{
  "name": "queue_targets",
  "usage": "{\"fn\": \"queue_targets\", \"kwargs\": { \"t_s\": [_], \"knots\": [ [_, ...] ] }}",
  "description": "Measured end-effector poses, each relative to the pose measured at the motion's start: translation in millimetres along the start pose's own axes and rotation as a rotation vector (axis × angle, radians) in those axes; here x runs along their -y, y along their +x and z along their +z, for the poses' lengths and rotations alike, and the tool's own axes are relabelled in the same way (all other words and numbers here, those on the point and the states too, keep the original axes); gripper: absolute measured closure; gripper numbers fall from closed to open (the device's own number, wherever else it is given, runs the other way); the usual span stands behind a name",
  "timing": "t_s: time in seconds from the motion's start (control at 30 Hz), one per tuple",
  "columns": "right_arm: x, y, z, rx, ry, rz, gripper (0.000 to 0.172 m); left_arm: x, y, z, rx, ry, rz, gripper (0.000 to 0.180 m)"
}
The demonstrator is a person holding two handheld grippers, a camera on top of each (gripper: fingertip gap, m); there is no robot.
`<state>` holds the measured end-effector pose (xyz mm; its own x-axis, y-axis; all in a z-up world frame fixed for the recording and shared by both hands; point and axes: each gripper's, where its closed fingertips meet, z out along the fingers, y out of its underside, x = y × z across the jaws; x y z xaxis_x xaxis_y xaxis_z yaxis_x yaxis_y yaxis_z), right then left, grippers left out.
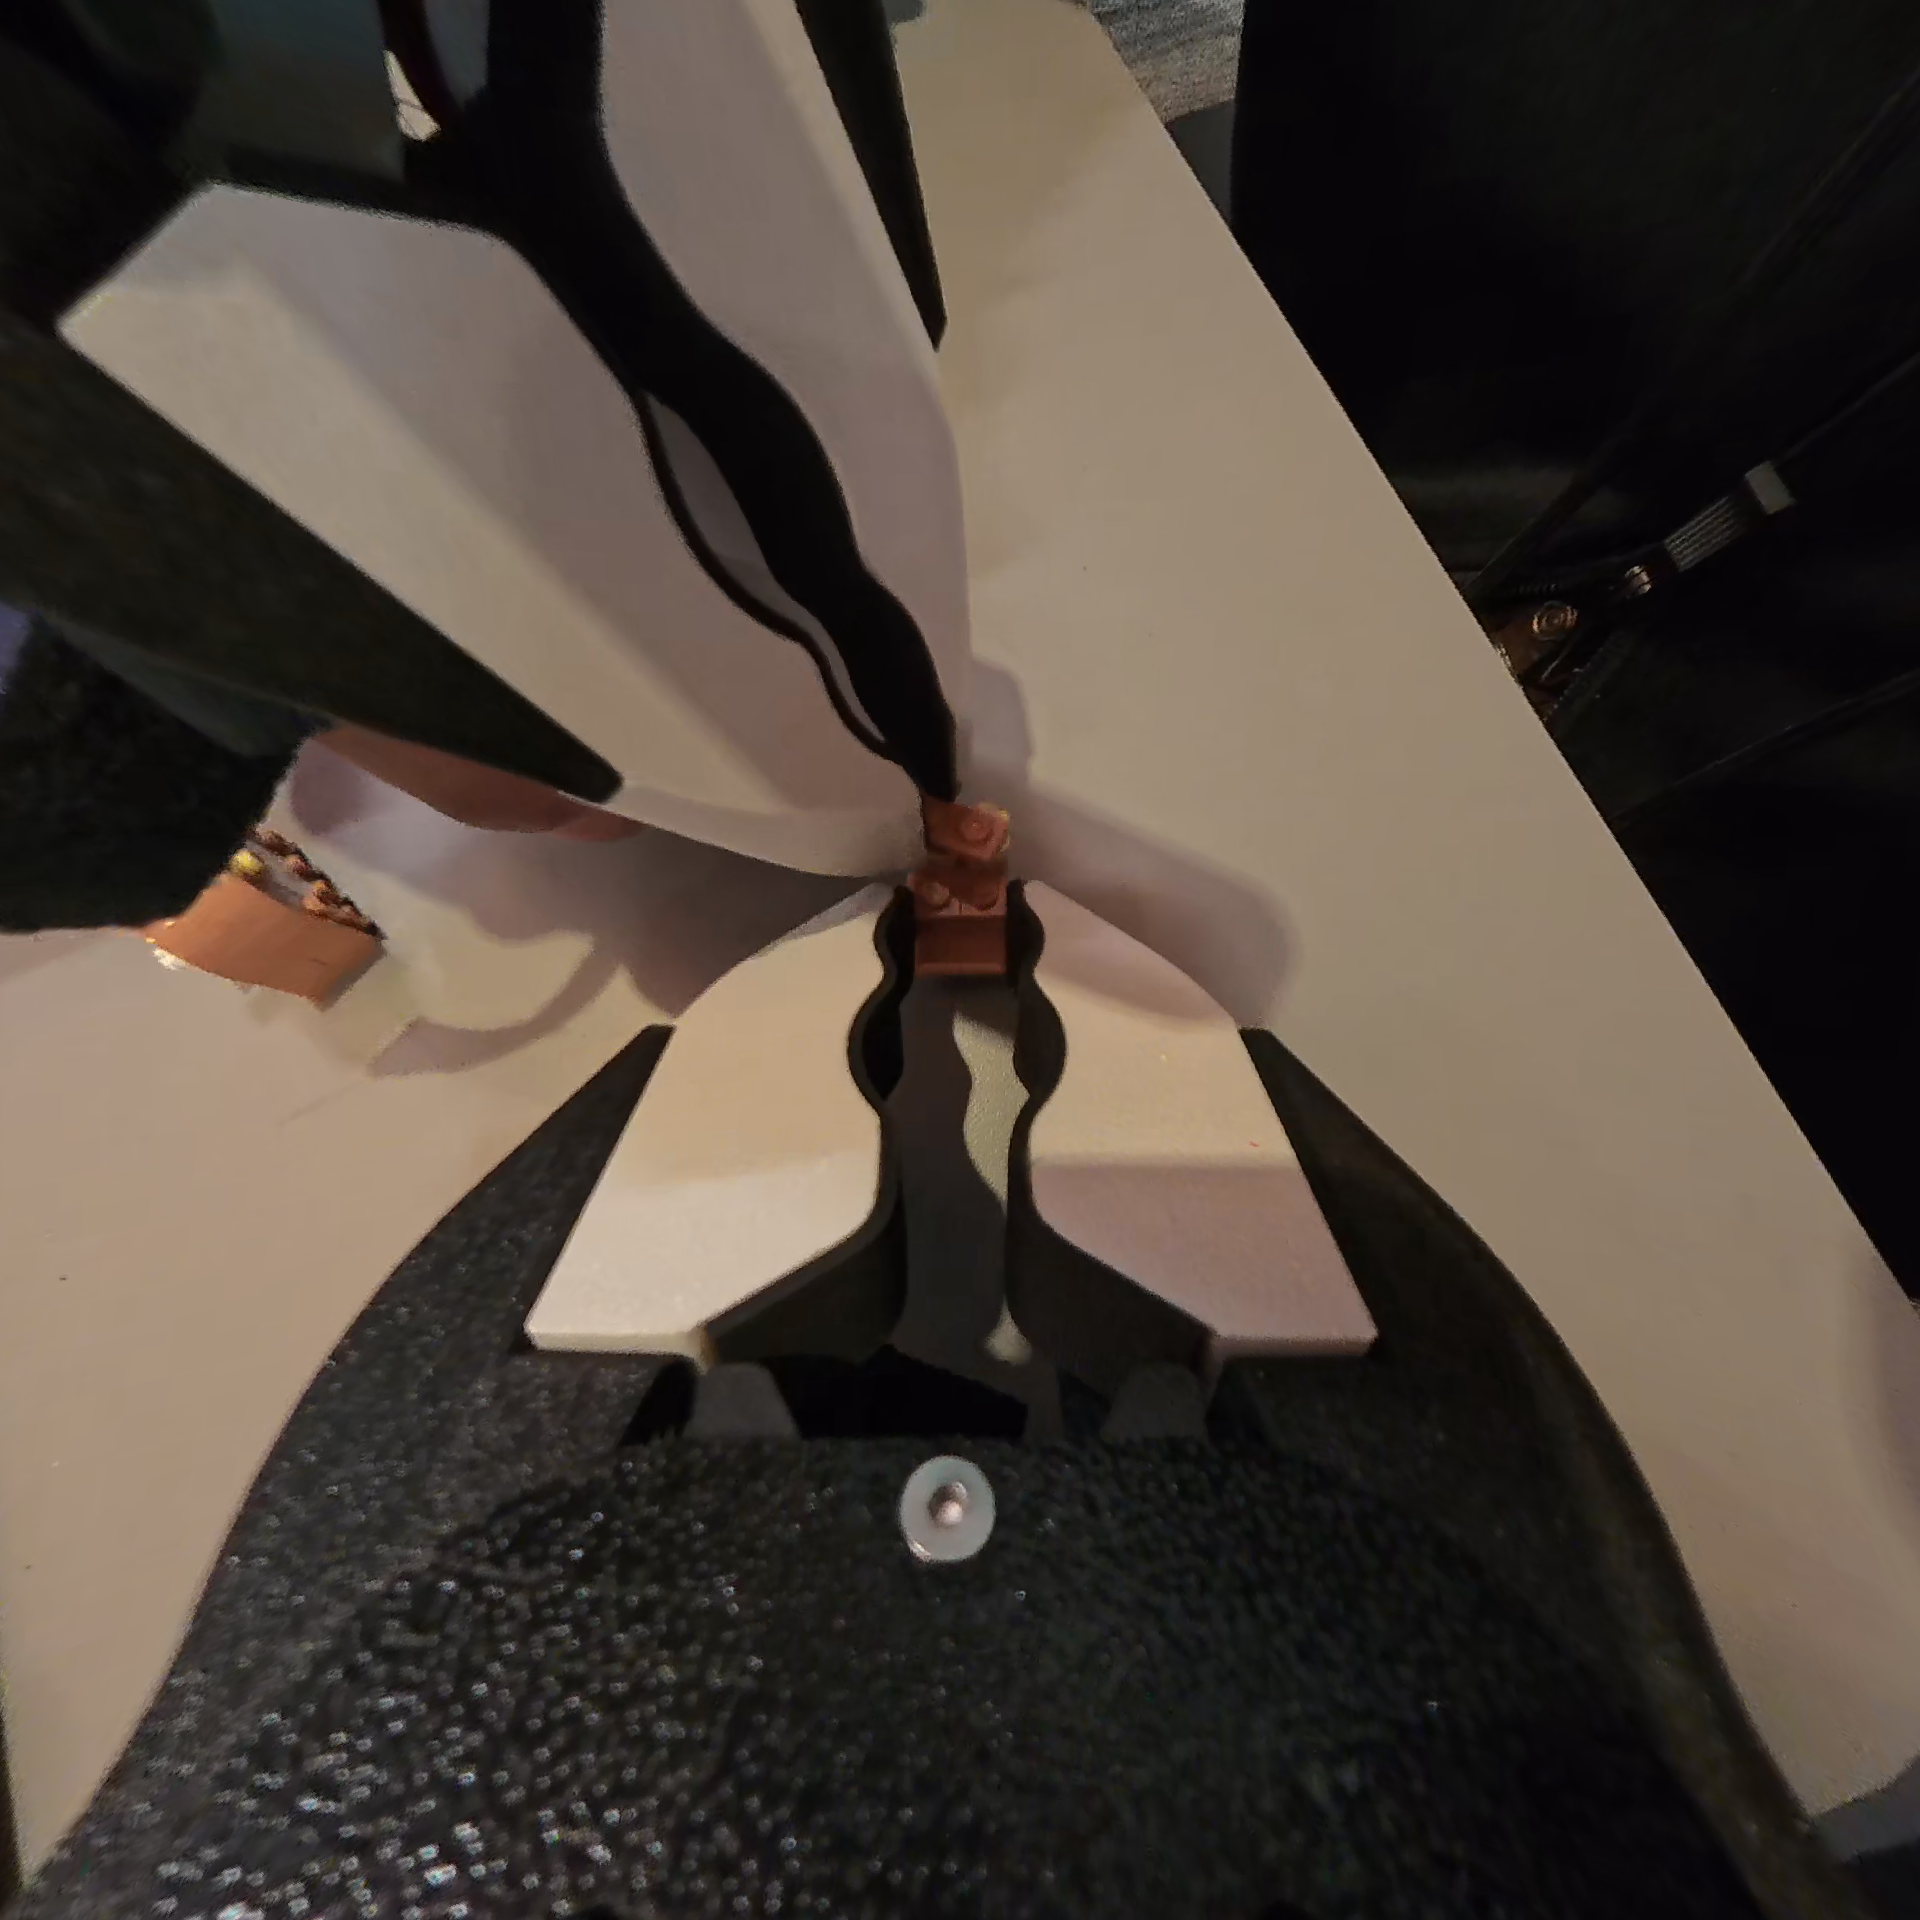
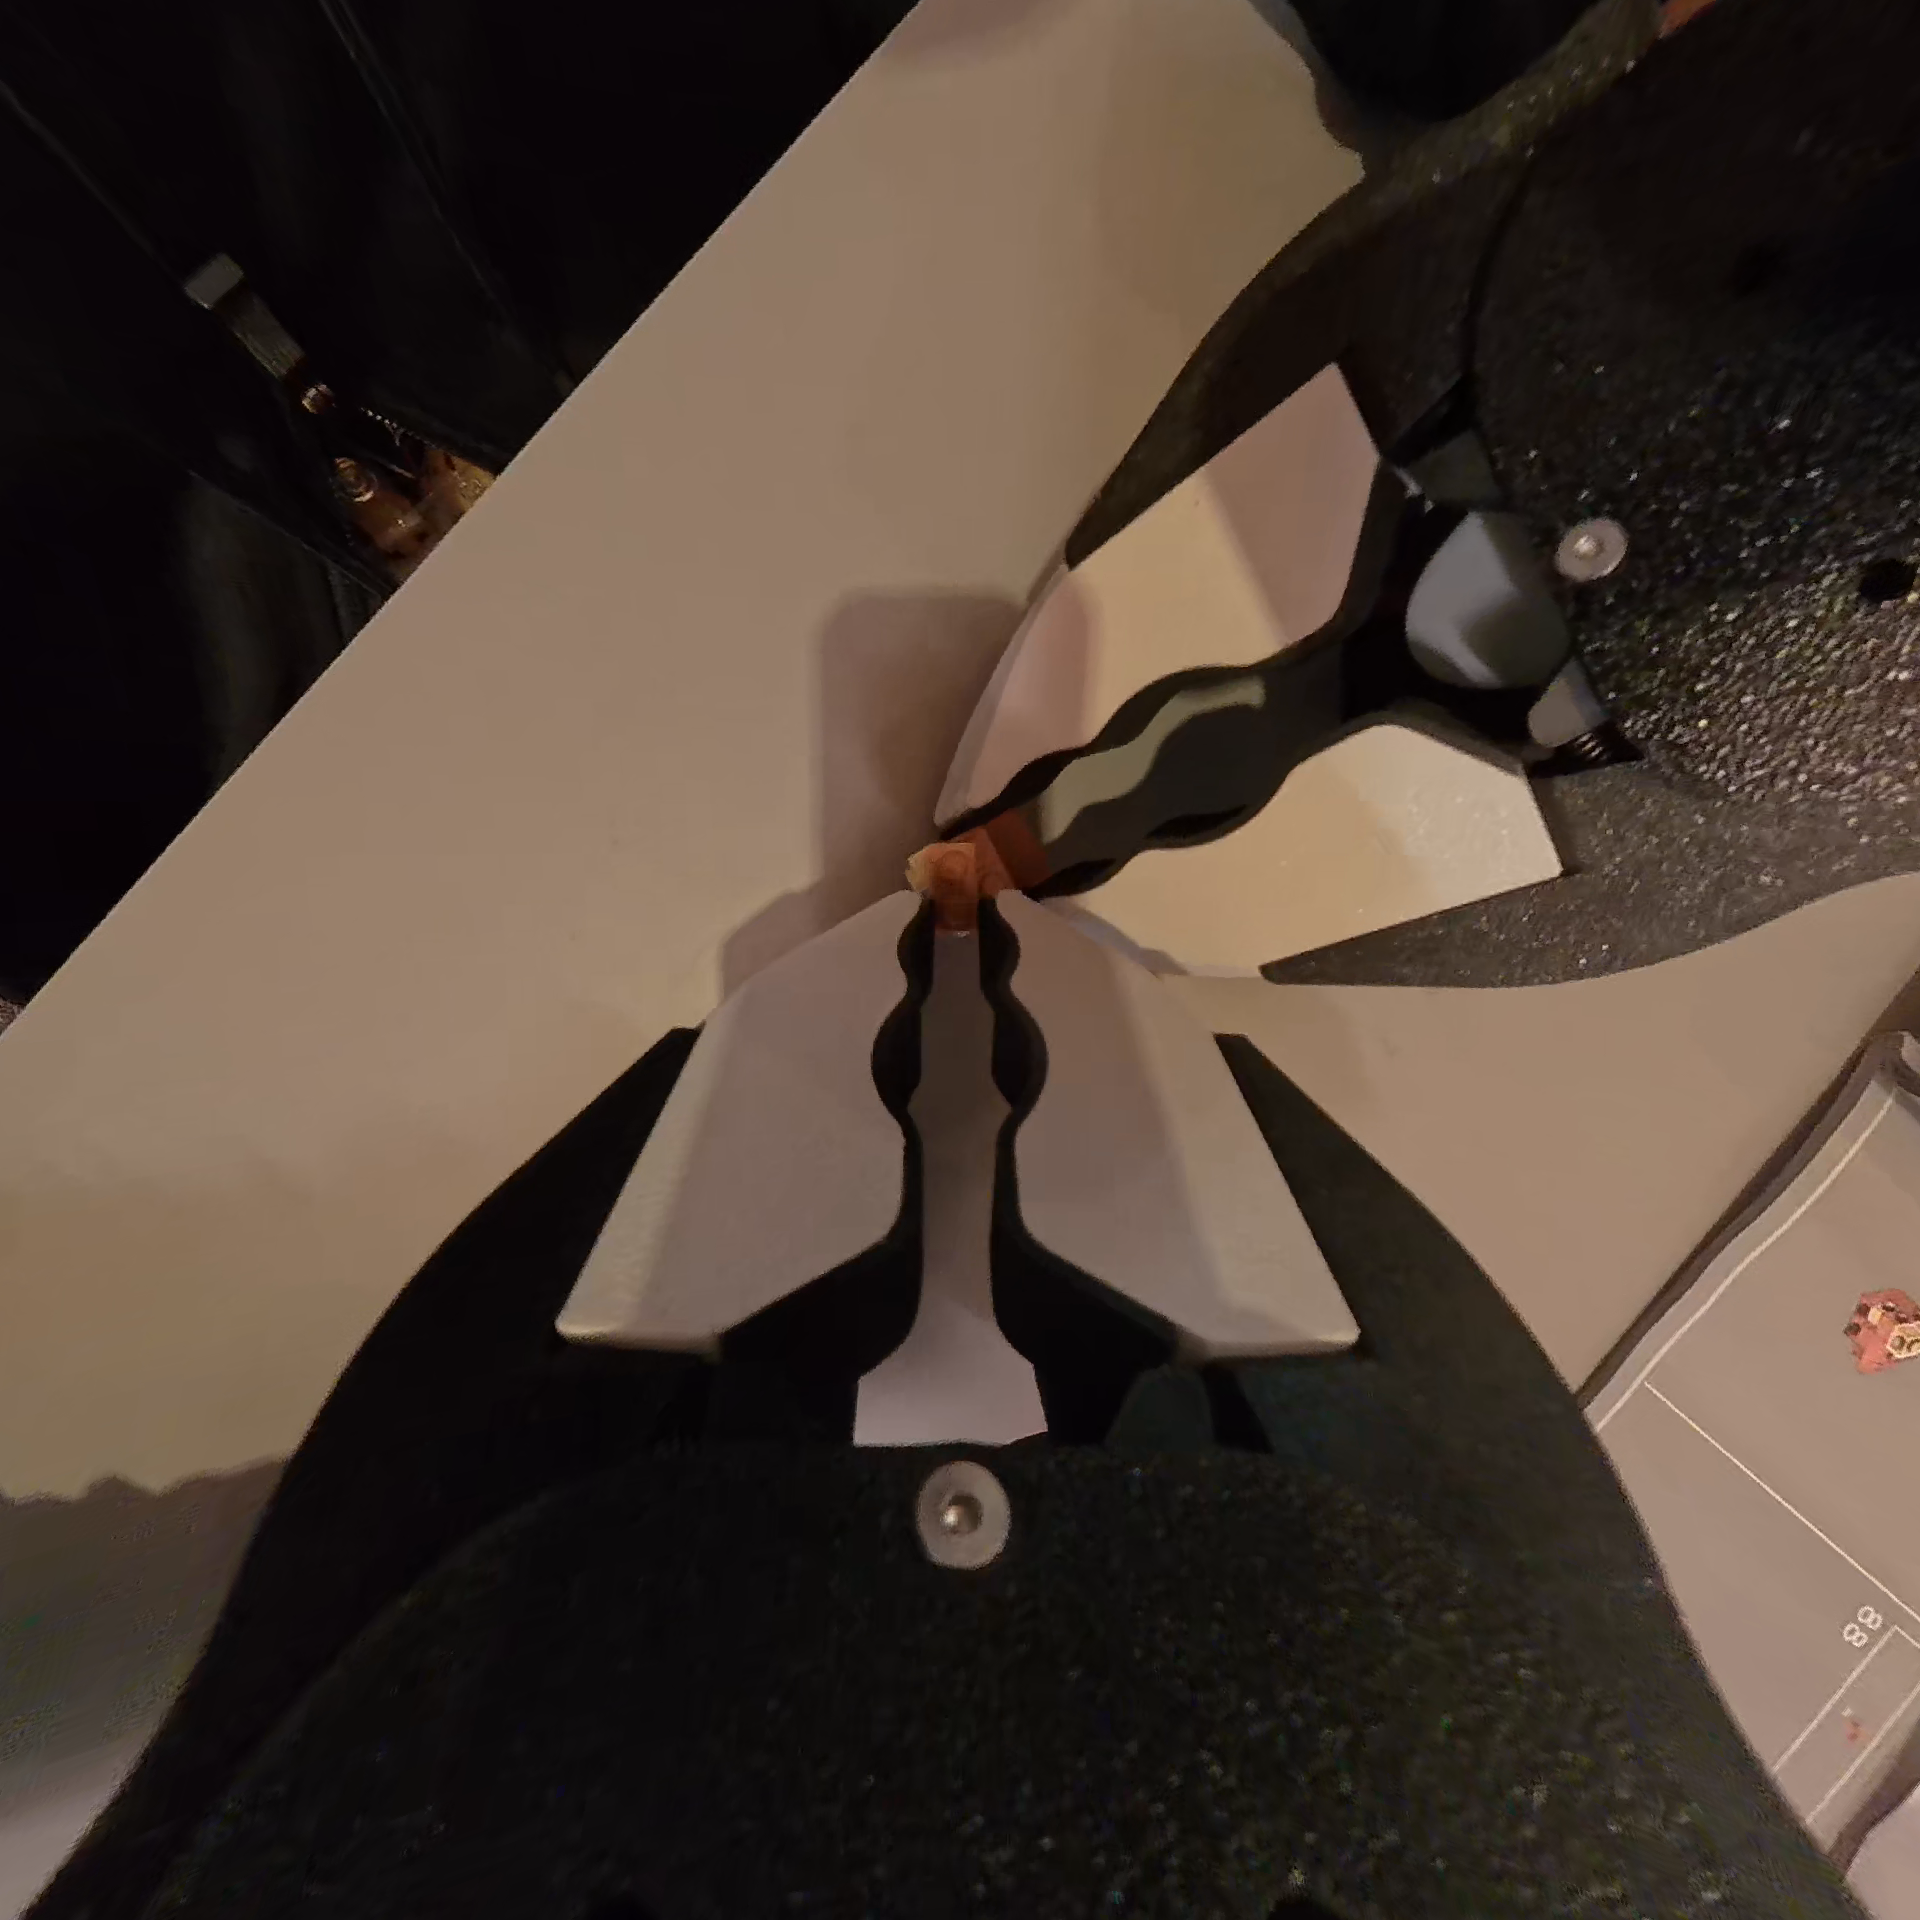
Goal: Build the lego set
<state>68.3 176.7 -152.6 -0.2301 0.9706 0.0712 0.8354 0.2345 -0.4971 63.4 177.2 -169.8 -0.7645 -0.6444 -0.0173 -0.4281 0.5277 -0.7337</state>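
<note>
Left gripper [image 1: 961, 930] pinches a brown studded brick [image 1: 958, 940]; right gripper [image 2: 956, 914] nips a smaller brown piece [image 2: 954, 878]. The two pieces meet above the white table [image 1: 1195, 623], though whether they are seated together is unclear.

Pale cream flat worktop [image 2: 520, 831] carries a grey mat with thin white lines [image 2: 1714, 1351], small reddish-brown brick cluster [image 2: 1886, 1342] on it; dark surroundings beyond the edge.

Workbench setting, white tabletop [image 2: 582, 790], gray ruled mat [image 2: 1766, 1403]
</note>
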Motion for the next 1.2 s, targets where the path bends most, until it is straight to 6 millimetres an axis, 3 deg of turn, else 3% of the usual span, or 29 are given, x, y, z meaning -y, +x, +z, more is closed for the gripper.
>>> {"fn": "queue_targets", "kwargs": {
  "t_s": [0.93, 1.07, 1.2],
  "knots": [
    [1.6, -0.6, 0.5, 0.0, 0.005, -0.02, 0.161, 0.6, 1.0, 1.2, -0.007, 0.007, -0.004, 0.164],
    [0.8, -0.2, -1.9, -0.008, 0.006, -0.014, 0.158, 0.3, 0.9, 1.1, -0.006, 0.006, -0.004, 0.164],
    [-0.3, 5.5, -11.6, -0.101, 0.025, 0.051, 0.144, 0.4, -3.1, -1.6, 0.015, 0.009, -0.018, 0.164]
  ]
}}
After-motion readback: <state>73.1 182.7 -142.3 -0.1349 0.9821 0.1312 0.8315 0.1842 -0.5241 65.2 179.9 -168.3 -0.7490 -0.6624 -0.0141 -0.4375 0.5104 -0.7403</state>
